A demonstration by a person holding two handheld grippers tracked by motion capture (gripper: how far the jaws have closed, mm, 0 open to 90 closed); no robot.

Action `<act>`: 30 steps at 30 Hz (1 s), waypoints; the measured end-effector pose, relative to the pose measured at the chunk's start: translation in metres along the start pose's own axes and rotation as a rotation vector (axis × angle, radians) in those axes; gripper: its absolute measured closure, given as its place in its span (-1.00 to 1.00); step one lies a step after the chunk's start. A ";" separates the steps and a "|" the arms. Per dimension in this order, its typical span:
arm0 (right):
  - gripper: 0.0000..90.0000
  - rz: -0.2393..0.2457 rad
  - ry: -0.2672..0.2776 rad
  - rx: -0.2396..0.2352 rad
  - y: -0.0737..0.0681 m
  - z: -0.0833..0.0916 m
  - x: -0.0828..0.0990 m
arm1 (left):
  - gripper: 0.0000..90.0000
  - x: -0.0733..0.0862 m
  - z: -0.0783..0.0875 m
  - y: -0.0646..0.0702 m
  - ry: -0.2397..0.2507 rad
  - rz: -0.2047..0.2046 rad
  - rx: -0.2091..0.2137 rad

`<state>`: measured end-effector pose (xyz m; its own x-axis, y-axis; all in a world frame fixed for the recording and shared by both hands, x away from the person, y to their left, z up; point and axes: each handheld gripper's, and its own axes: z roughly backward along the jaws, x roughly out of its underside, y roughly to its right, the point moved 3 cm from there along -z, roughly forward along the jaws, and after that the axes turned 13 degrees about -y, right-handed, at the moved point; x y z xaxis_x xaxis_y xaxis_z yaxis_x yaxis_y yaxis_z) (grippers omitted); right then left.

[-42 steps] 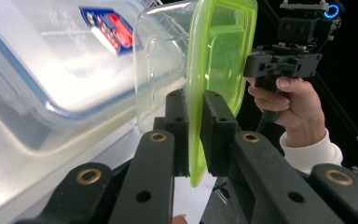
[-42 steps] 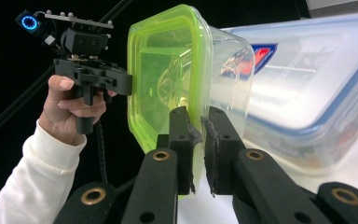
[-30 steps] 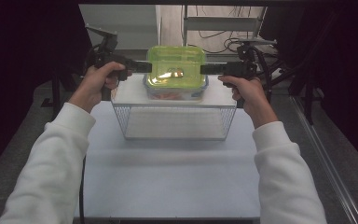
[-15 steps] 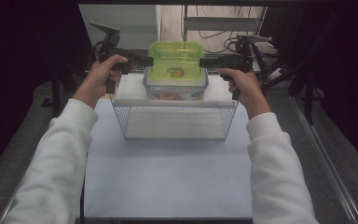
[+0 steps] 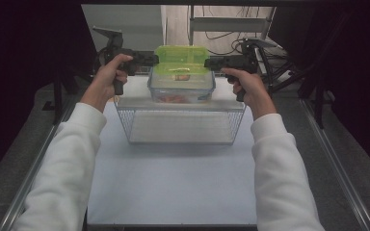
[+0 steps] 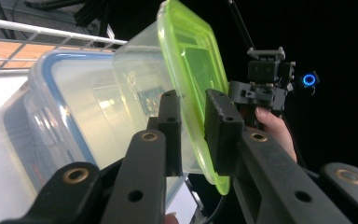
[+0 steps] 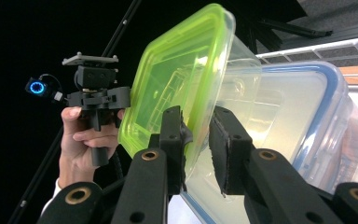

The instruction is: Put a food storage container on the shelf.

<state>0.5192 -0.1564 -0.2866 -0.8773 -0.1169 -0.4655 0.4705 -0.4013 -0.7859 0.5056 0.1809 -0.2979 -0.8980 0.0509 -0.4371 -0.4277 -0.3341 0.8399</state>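
Observation:
A clear box with a green lid (image 5: 181, 60) rests on a blue-rimmed clear box (image 5: 180, 94) that holds something orange. Both stand on a wire basket (image 5: 135, 126). My left gripper (image 5: 154, 60) is at the green lid's left edge and my right gripper (image 5: 208, 62) at its right edge. In the left gripper view the green lid (image 6: 191, 56) has its rim between the jaws of my left gripper (image 6: 193, 128), with a slim gap. The right gripper view shows the lid rim (image 7: 177, 79) between the jaws of my right gripper (image 7: 198, 135). Both pairs of jaws have just been opening.
The wire basket stands at the back of a white table (image 5: 173, 187). Dark stands and cables (image 5: 289, 72) rise behind it on both sides. Metal rails (image 5: 337, 163) run along the table's sides. The blue-rimmed box (image 6: 60, 107) fills the room under the green one.
Both hands moved away from me and slightly down with the green-lidded box, which now sits on the blue-rimmed box. The jaws on both sides have widened a little.

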 end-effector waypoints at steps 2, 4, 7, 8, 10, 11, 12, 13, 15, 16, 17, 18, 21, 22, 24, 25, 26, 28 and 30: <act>0.65 -0.009 0.005 -0.010 0.001 0.000 0.000 | 0.70 -0.001 -0.001 -0.003 0.007 0.007 0.005; 0.64 -0.012 0.007 -0.012 0.000 0.000 0.000 | 0.69 -0.001 -0.001 -0.004 0.011 0.007 0.004; 0.63 -0.018 0.003 -0.012 0.000 0.000 0.001 | 0.68 -0.001 -0.002 -0.004 0.015 0.008 0.006; 0.62 -0.022 0.004 -0.012 0.000 0.000 0.001 | 0.67 -0.001 -0.002 -0.004 0.015 0.006 0.006; 0.58 -0.022 0.003 -0.006 0.000 0.000 0.002 | 0.65 -0.001 -0.003 -0.004 0.010 0.005 0.002; 0.57 -0.023 0.005 -0.005 0.000 0.000 0.002 | 0.62 -0.001 -0.004 -0.005 0.006 0.002 -0.003; 0.55 -0.023 0.009 -0.005 0.000 0.000 0.002 | 0.56 -0.001 -0.004 -0.005 0.003 0.001 -0.007; 0.53 -0.028 0.009 -0.005 -0.001 0.000 0.002 | 0.52 -0.001 -0.005 -0.005 0.001 -0.001 -0.009; 0.49 -0.023 0.003 0.007 -0.001 -0.001 0.003 | 0.44 -0.001 -0.005 -0.005 0.006 -0.005 -0.018; 0.46 -0.022 0.002 0.012 -0.002 -0.002 0.003 | 0.38 -0.001 -0.006 -0.004 0.009 -0.003 -0.026; 0.42 -0.020 0.003 0.022 -0.002 -0.002 0.003 | 0.31 -0.002 -0.006 -0.004 0.012 -0.010 -0.030; 0.35 -0.016 0.007 0.032 -0.003 -0.001 0.003 | 0.21 -0.002 -0.006 -0.004 0.014 -0.014 -0.032; 0.19 0.002 0.025 0.050 -0.005 0.002 0.004 | 0.00 -0.002 -0.006 -0.003 0.020 -0.025 -0.040; 0.15 0.010 0.033 0.056 -0.006 0.004 0.004 | -0.06 -0.002 -0.005 -0.003 0.023 -0.029 -0.047; 0.11 0.034 0.053 0.076 -0.009 0.009 0.004 | -0.14 -0.001 -0.004 -0.002 0.028 -0.043 -0.058; 0.10 0.046 0.054 0.080 -0.011 0.011 0.004 | -0.16 -0.001 -0.004 0.000 0.031 -0.053 -0.064; 0.09 0.056 0.051 0.086 -0.012 0.013 0.004 | -0.18 0.000 -0.003 0.001 0.033 -0.066 -0.069; 0.06 0.080 0.048 0.105 -0.014 0.015 0.006 | -0.23 0.002 -0.001 0.006 0.040 -0.089 -0.079; 0.03 0.101 0.046 0.115 -0.016 0.016 0.007 | -0.29 0.005 0.000 0.009 0.043 -0.110 -0.111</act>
<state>0.5035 -0.1650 -0.2707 -0.8197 -0.1211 -0.5599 0.5397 -0.4911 -0.6838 0.4973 0.1782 -0.2920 -0.8398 0.0534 -0.5402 -0.5074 -0.4312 0.7461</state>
